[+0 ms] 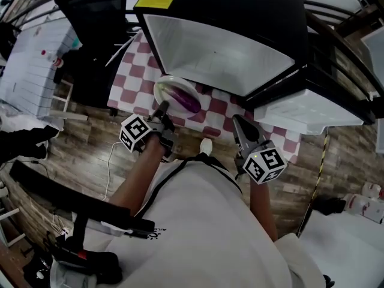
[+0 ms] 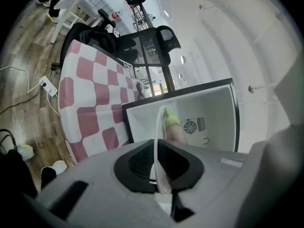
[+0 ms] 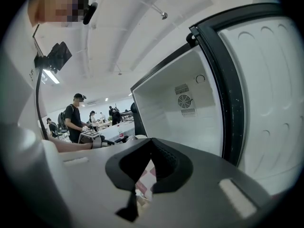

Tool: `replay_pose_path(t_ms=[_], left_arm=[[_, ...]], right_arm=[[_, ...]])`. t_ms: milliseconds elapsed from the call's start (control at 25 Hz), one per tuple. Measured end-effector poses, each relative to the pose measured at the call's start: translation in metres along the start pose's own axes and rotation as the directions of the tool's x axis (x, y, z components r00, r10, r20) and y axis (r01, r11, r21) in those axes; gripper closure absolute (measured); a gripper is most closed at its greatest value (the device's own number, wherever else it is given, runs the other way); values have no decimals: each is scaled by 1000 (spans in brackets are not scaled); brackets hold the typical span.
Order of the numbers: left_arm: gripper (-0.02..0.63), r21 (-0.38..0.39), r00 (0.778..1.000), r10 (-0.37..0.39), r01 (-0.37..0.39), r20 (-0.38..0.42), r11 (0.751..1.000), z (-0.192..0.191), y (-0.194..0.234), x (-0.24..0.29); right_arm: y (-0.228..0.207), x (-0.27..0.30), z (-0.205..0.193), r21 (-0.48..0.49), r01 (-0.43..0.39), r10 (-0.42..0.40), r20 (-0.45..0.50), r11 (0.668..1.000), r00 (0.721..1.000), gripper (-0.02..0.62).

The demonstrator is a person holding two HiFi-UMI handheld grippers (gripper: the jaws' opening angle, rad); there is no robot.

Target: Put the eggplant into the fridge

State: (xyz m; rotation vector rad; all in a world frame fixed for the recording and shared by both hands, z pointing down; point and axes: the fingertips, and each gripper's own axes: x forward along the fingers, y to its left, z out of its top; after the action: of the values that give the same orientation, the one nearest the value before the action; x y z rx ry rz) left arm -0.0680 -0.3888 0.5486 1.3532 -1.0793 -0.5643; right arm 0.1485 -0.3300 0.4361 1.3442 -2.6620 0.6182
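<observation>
A purple eggplant [image 1: 186,99] lies on a white plate [image 1: 170,89] held just in front of the open fridge [image 1: 216,53]. My left gripper [image 1: 162,108] is shut on the plate's near rim. In the left gripper view the plate [image 2: 156,127] shows edge-on between the pads of my left gripper [image 2: 159,140], and the eggplant's green stem [image 2: 172,119] points toward the fridge's white inside [image 2: 204,110]. My right gripper [image 1: 238,122] hangs to the right of the plate, shut and holding nothing. In its own view my right gripper [image 3: 152,139] faces the fridge cavity [image 3: 171,113].
The fridge stands on a table with a red-and-white checked cloth [image 1: 135,71]. Its door [image 1: 300,110] swings out to the right, close beside my right gripper. A black chair [image 1: 90,17] stands at the left. A power strip [image 2: 47,85] lies on the wood floor. People [image 3: 76,115] stand far off.
</observation>
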Motion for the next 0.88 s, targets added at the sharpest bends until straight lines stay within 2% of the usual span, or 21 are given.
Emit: replay_pose_path(t_ms=[280,640,880], left_arm=[[588,-24,999,22,-21,42,999,-12,3,31],[588,-30,996,26,-24,87,999,-29,-3,68],[588,-18,997,20,-19,81,1000,-27,-6,86]], right_arm=[[-20,23,-6,-52,-92,88,-72,994,994,589],[-29,40,-8,-103,-235,220,-141,966,965,589],[-31,48,-6,-91,-267,251,-151,960,956,589]])
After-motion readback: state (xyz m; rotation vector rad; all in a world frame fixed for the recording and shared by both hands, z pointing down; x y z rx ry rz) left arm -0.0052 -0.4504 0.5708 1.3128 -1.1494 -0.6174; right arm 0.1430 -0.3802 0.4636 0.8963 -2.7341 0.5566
